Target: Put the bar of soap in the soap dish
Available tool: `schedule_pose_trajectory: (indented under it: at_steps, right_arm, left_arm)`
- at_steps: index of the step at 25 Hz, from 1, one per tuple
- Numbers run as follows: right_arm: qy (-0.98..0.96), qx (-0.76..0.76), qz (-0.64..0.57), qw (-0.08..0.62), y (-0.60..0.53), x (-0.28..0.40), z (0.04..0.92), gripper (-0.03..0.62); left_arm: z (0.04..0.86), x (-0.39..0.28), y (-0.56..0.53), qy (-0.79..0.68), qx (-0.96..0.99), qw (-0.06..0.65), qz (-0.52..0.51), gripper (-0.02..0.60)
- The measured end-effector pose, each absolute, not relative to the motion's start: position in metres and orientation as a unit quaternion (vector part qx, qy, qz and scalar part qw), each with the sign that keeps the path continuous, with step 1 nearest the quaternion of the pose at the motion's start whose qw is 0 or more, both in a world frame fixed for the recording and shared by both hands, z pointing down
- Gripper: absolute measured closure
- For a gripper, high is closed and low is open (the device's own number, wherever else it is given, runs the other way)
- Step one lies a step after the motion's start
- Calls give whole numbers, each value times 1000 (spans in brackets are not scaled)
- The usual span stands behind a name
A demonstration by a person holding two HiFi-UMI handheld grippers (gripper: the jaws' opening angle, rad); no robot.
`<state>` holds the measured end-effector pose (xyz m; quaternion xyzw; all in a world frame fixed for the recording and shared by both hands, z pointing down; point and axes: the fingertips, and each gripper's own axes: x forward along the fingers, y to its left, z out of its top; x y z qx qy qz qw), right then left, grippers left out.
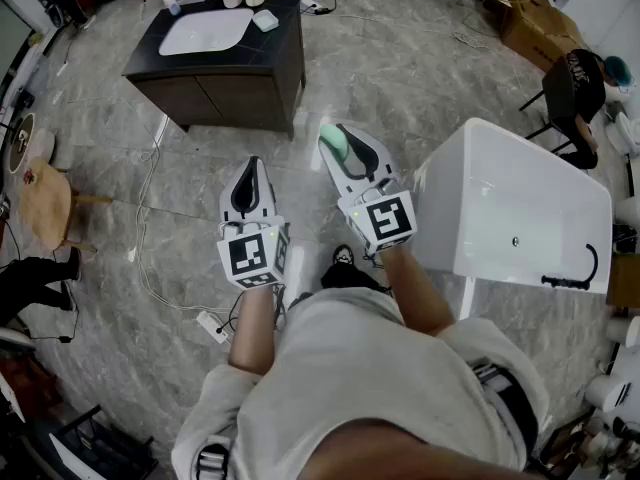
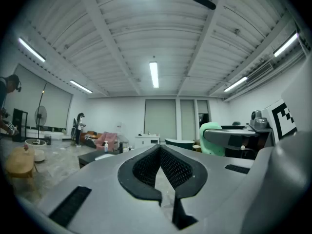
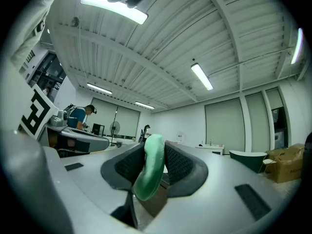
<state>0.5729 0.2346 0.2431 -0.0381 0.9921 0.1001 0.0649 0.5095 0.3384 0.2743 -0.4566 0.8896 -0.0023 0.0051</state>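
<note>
Carrying the green bar of soap (image 3: 150, 174), pinched tight in the right claw (image 1: 340, 143), left claw (image 2: 160, 149) closed on nothing, well apart from the far counter (image 1: 265, 53); next, needing a walk over to the likely soap dish (image 1: 265, 20).

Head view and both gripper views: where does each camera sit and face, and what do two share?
Head view: on the person's head, facing steeply down at the floor; forearms, left tongs, right tongs show.
Left gripper view: on left tongs, facing level across the room; jaws shut, empty.
Right gripper view: on right tongs, facing across the room; jaws clamp the bar of soap.
Shared: all show the soap.
</note>
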Motion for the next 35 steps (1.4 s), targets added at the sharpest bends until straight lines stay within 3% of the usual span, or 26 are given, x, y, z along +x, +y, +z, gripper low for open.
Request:
schedule_pose_trajectory:
  at_steps: [22, 35]
  right_arm:
    - [993, 5, 94, 74, 168, 569, 241, 468]
    - [995, 14, 80, 64, 144, 524, 257, 468]
  left_arm:
    - [275, 511, 256, 894, -447, -5, -13, 565]
    - [287, 466, 240, 901, -433, -10, -21, 565]
